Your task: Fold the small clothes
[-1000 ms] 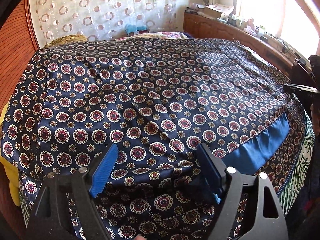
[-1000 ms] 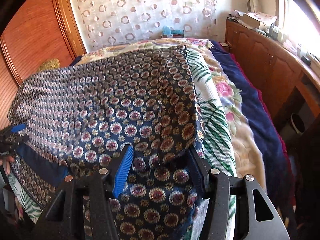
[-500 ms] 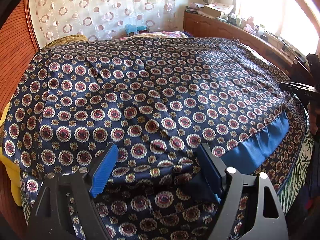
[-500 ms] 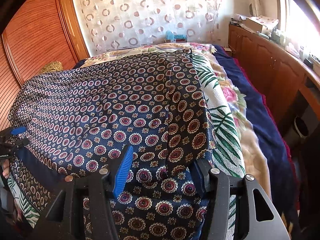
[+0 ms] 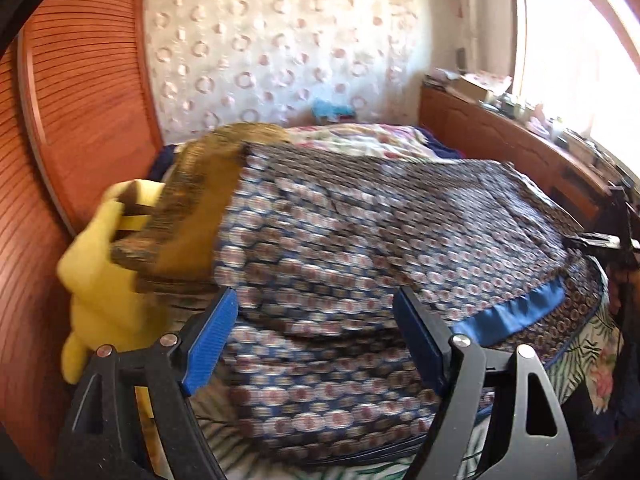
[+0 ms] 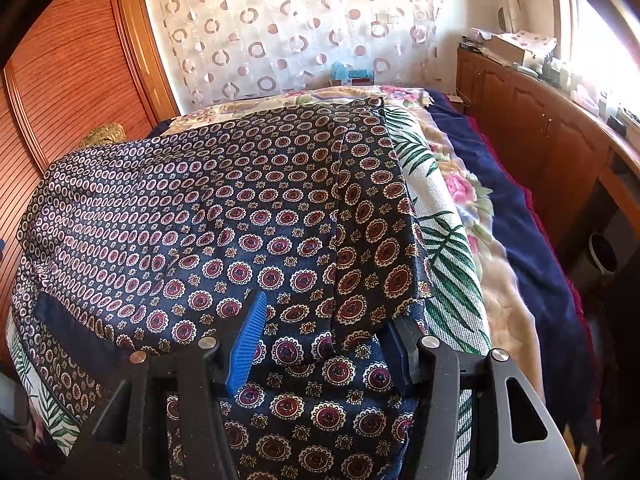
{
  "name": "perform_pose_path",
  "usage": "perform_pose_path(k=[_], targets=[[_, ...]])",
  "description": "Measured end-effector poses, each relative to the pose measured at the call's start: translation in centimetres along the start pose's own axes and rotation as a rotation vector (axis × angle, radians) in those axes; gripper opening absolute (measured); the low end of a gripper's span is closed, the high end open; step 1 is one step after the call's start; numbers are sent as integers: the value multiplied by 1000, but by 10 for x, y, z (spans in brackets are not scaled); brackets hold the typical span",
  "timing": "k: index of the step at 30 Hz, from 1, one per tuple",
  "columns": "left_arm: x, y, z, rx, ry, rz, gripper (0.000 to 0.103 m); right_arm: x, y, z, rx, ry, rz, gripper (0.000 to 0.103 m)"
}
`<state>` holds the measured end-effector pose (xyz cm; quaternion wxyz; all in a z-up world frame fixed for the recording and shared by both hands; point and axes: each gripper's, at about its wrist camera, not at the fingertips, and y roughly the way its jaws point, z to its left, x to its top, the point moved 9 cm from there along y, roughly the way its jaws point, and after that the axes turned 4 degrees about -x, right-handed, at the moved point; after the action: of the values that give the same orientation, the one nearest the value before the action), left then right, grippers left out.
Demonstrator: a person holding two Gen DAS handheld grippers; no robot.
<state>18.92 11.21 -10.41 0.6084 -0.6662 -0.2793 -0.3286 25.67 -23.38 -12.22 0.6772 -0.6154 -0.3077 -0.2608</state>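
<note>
Navy medallion-print silky garment [image 6: 248,216] spread mid-frame on the bed; right gripper [image 6: 324,344] pinches its near hem, left gripper [image 5: 316,336] spread and empty above it: uneven pulling risks slippery fabric sliding free, skewing the fold.

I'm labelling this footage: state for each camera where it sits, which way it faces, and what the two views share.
Left wrist: on the left gripper, facing across the bed toward the curtained wall; its own open fingers show, and the right gripper at the right edge.
Right wrist: on the right gripper, facing along the bed; its fingers straddle the cloth.
Shared: the patterned navy garment, the curtain, the wooden cabinet.
</note>
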Motion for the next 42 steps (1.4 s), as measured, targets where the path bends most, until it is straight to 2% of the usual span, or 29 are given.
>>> perform_pose_path(k=[4, 10, 11, 19, 20, 21, 23, 24, 28, 31, 34, 36, 42], targets=[[1, -2, 30, 37, -38, -7, 67, 0, 0, 0, 0, -2, 1, 56], [-3, 26, 52, 72, -65, 24, 40, 0, 0, 2, -10, -13, 2, 56], [-2, 30, 54, 78, -70, 21, 32, 0, 0, 2, -11, -14, 2, 56], [2, 51, 50, 69, -59, 33, 28, 1, 0, 4, -29, -30, 5, 56], [3, 51, 47, 72, -47, 33, 23, 1, 0, 5, -32, -31, 6, 56], [4, 51, 45, 75, -31, 29, 13, 1, 0, 6, -34, -34, 6, 56], [7, 52, 41, 80, -4, 26, 11, 1, 0, 7, -40, -39, 7, 56], [9, 52, 38, 70, 3, 20, 7, 1, 0, 8, -43, -42, 8, 56], [15, 52, 29, 61, 36, 14, 7, 1, 0, 9, -43, -42, 8, 56], [13, 62, 29, 67, 42, 60, 7, 1, 0, 10, -48, -49, 9, 56], [9, 70, 38, 79, 9, 95, 8, 1, 1, 11, -55, -54, 10, 56], [8, 70, 42, 67, -21, 92, 8, 0, 1, 12, -57, -57, 10, 56], [0, 69, 55, 111, -50, 109, 8, 1, 1, 12, -59, -59, 10, 56]])
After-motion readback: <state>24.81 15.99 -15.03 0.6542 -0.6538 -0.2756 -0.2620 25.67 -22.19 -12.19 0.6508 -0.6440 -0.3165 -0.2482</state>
